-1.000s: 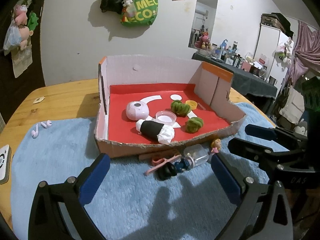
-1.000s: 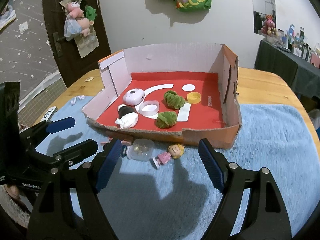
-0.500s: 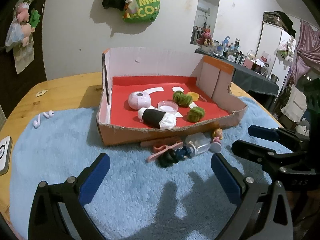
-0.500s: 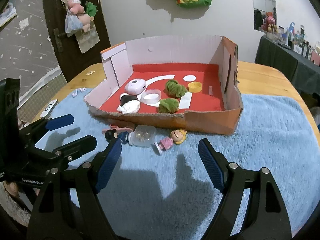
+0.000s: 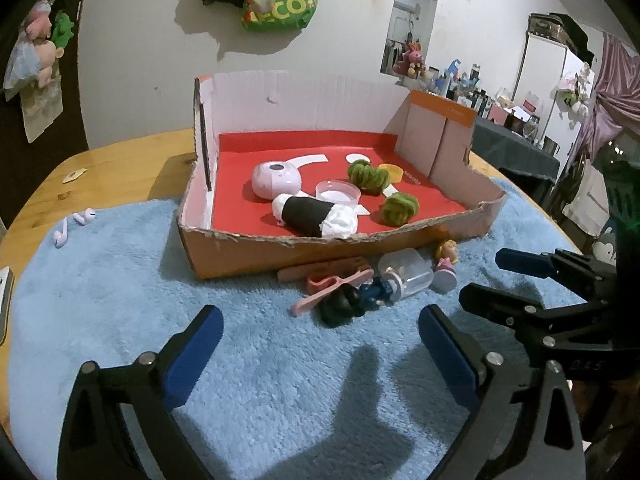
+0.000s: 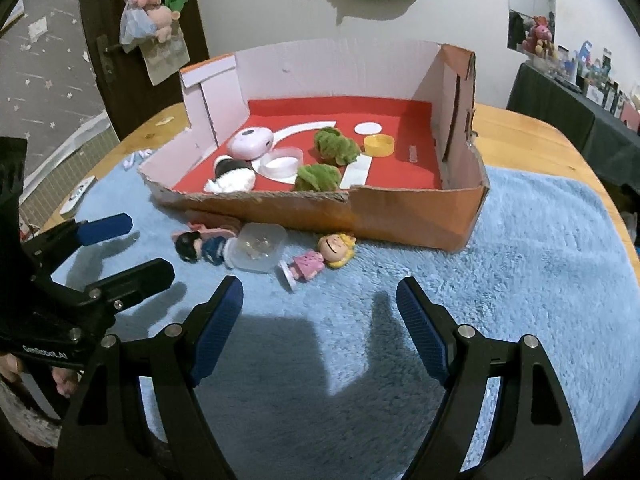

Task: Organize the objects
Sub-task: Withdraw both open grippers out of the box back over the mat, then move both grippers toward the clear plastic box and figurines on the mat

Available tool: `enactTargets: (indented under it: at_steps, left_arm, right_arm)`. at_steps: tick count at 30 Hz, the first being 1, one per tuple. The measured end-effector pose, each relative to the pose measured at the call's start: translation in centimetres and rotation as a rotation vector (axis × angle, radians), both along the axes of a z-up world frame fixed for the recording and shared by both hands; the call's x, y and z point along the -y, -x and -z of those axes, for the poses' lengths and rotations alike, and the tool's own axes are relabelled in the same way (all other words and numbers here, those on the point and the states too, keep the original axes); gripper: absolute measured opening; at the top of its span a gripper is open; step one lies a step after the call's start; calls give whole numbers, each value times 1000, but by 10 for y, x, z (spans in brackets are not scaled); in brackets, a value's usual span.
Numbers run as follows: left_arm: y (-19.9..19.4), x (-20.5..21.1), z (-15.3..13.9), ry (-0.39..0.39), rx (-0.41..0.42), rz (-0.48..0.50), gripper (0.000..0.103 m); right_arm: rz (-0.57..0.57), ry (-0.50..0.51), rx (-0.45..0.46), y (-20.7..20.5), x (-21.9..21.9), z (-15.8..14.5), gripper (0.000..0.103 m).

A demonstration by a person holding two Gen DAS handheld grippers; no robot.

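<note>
A cardboard box [image 5: 240, 252] [image 6: 400, 216] with a red floor holds a pink round device [image 5: 276, 178], a black-and-white roll [image 5: 308, 216], a clear lid, two green pom-poms and a yellow cap. On the mat in front of it lie a dark-haired figurine [image 5: 344, 304] [image 6: 196, 246], a clear plastic container [image 5: 408, 272] [image 6: 258, 252], a blonde doll in pink [image 6: 320, 256] [image 5: 446, 260] and a pink clip [image 5: 328, 284]. My left gripper [image 5: 318, 320] hovers short of them, its jaws closing slightly with nothing between them. My right gripper [image 6: 318, 292] stands open and empty just before the doll.
A fluffy blue mat [image 5: 120, 280] covers the wooden table [image 5: 112, 168]. Two white earbuds [image 5: 74, 224] lie at the mat's left, and a white device [image 5: 4, 300] sits at the left edge. A dark side table with clutter stands at the right.
Both views have tipped a little, so the box and toys sit higher in the frames. The left jaws have narrowed slightly. Nothing on the mat has moved.
</note>
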State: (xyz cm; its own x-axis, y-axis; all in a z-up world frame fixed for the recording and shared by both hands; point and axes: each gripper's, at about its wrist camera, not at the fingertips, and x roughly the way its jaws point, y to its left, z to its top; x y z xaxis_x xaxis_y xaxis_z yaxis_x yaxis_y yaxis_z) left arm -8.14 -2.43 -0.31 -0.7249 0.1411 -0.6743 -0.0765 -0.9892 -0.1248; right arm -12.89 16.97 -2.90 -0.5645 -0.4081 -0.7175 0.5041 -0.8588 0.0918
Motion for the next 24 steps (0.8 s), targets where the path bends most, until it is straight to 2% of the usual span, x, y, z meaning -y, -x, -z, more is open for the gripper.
enactTargets:
  at_steps: [4,6,10,12,24]
  left_arm:
    - [6,3,5,1,19,0,96]
    - [9,4,7,-1,27,3,90]
    - [13,7,8,-9,30,-2,89]
    - [16,9,7,-10,29,0,81]
    - [16,43,-6,-96,16,-58,80]
  right_arm:
    - [-2,-12,9,5,1,5,79]
    - [-1,-13,12,7,2,6,79]
    - [-1,-10,21,11,2,8,79]
    - [-2,-10,22,11,2,8,79]
    - [20,16,24,21,-2,6,79]
